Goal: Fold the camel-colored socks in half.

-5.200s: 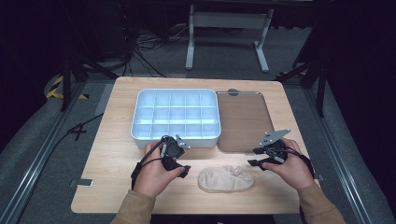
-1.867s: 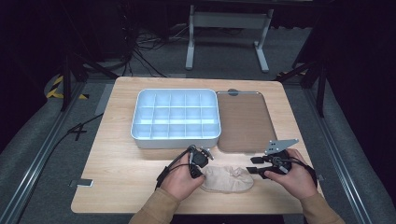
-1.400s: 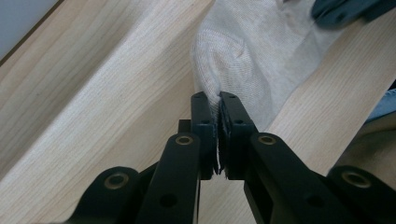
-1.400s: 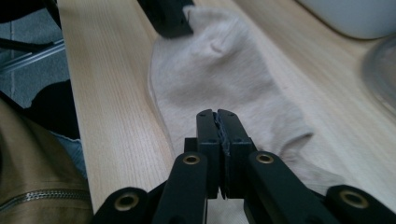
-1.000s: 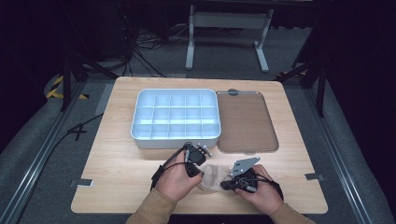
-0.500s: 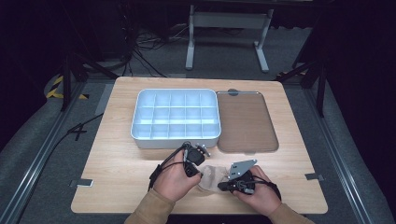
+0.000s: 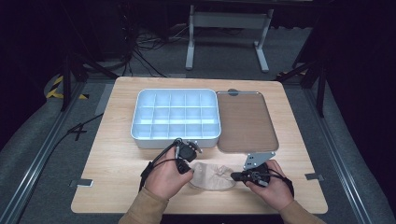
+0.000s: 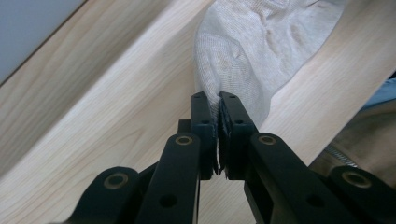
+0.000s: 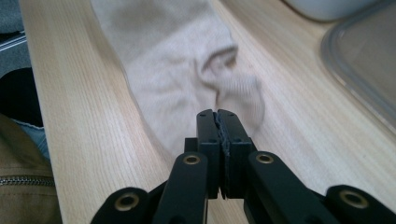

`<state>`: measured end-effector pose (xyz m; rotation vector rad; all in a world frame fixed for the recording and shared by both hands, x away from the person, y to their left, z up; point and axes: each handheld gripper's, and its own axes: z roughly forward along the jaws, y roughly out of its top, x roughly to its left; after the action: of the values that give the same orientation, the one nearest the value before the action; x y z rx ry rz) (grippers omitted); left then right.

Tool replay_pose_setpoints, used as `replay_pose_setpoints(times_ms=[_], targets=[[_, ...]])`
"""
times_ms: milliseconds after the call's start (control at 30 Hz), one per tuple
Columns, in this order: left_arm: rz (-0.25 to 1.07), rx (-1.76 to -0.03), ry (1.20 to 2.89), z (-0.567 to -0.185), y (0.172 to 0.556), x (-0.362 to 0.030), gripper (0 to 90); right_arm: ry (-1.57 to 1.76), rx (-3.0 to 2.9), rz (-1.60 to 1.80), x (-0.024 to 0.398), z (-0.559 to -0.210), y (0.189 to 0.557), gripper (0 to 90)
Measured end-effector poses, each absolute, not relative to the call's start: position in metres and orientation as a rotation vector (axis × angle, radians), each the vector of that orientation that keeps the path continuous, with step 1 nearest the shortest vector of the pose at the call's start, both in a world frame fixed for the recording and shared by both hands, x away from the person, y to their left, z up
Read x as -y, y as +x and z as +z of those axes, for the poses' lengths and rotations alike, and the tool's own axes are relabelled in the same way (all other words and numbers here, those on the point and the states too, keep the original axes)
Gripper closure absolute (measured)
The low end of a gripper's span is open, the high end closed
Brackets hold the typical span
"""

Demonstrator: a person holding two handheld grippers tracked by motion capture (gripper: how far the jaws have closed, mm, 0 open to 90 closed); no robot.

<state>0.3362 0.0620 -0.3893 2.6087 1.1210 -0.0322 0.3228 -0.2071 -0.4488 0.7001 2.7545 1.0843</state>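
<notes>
Beige sock (image 7: 212, 176) lies pinched at each end in both grippers' closed jaws.

Both forearms reach in from the near edge, the left tool (image 7: 187, 151) with its jaws pressed together pointing toward the right tool (image 7: 237, 176), which lies level with jaws closed tight, aimed leftward.

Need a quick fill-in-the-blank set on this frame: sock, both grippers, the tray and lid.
1. The left gripper is shut on the edge of the beige knitted ____.
2. The white plastic compartment tray has ____ in its cells.
3. The brown flat lid lies to the tray's ____ in the high view.
4. The right gripper's jaws are ____.

Missing words: sock; nothing; right; shut
</notes>
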Motion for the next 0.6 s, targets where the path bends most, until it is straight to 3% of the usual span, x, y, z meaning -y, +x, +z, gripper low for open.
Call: replay_pose_setpoints(times_ms=[167,600], targets=[[-0.045,-1.126,2.624,-0.390,0.337,-0.064,85.7,0.668,-2.731,1.080,0.196,-0.457,0.321,85.4],[-0.055,-1.091,2.600,-0.387,0.335,-0.062,85.7,0.641,-2.706,1.050,0.191,-0.467,0.323,87.4]])
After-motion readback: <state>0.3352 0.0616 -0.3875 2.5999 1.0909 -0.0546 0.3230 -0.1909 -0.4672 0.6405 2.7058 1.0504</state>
